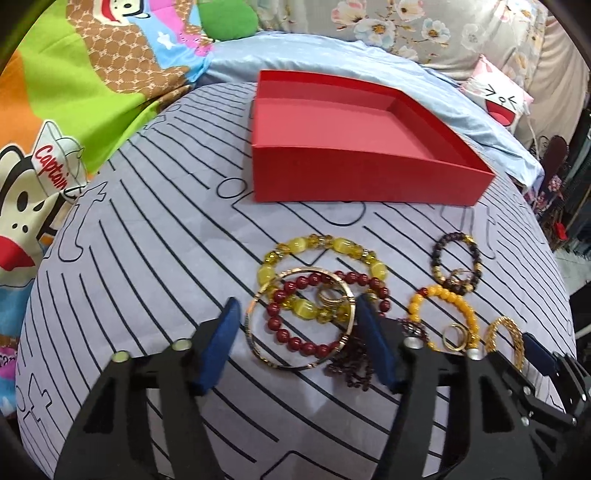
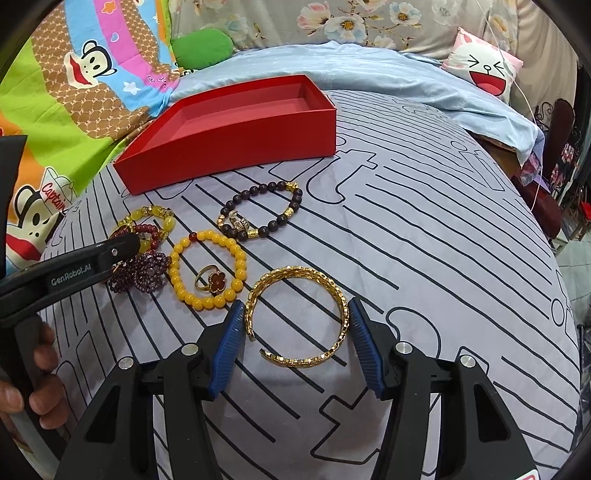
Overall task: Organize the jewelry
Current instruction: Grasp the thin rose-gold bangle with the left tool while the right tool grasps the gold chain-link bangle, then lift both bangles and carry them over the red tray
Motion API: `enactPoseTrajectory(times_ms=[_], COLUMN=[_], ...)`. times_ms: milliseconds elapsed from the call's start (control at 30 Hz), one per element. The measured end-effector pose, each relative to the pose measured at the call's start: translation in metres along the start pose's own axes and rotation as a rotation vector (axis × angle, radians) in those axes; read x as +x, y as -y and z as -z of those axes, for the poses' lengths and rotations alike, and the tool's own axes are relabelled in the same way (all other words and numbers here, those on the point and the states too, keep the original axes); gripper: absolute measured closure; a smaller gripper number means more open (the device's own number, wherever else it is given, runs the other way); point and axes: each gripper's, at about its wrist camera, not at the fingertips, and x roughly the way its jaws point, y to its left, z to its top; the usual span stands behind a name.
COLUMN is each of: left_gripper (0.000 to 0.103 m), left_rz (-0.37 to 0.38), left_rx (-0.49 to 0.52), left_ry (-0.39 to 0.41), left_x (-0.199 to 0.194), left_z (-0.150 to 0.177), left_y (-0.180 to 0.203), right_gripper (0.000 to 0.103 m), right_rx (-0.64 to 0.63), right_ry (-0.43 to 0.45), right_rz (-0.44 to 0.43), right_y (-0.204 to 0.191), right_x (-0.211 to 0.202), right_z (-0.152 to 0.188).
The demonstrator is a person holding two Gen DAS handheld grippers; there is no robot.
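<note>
Striped grey bedsheet [image 2: 424,258], floral cushions [image 2: 351,22]

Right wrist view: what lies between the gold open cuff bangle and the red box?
Mostly bare striped bedsheet, with the dark brown beaded bracelet lying partway, left of the direct line. The gold open cuff bangle and red box show this in the right wrist view.

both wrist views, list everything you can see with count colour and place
red box: 1, red, empty, far side of the striped sheet
yellow bracelet: 1, yellow, under the thin bangle
thin bangle: 1, gold, between the left jaws
red bead bracelet: 1, dark red, inside the bangle
orange bead bracelet: 1, orange-yellow, around a ring
ring: 1, gold with red stone
dark bead bracelet: 1, brown and gold
purple beads: 1 heap, purple
gold cuff: 1, gold, between the right jaws
left gripper: open
right gripper: open
</note>
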Motion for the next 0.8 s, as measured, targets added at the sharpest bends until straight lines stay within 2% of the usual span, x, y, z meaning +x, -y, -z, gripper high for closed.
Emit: enactPoseTrajectory(times_ms=[467, 633, 800], left_gripper=[0.046, 0.046, 0.046], left_rz=[0.003, 0.017, 0.019], left_rx=[0.008, 0.015, 0.029], left_ry=[0.016, 0.056, 0.103], left_x=[-0.022, -0.042, -0.052], left_z=[-0.001, -0.017, -0.049], left_y=[-0.005, -0.004, 0.0], right_gripper=[0.048, 0.048, 0.048], right_rx=[-0.005, -0.012, -0.022], right_ry=[0.018, 0.044, 0.078], right_rz=[-0.026, -0.053, -0.083], right_y=[-0.002, -0.006, -0.009], right_x=[-0.012, -0.023, -0.025], right_z=[-0.013, -0.033, -0.068])
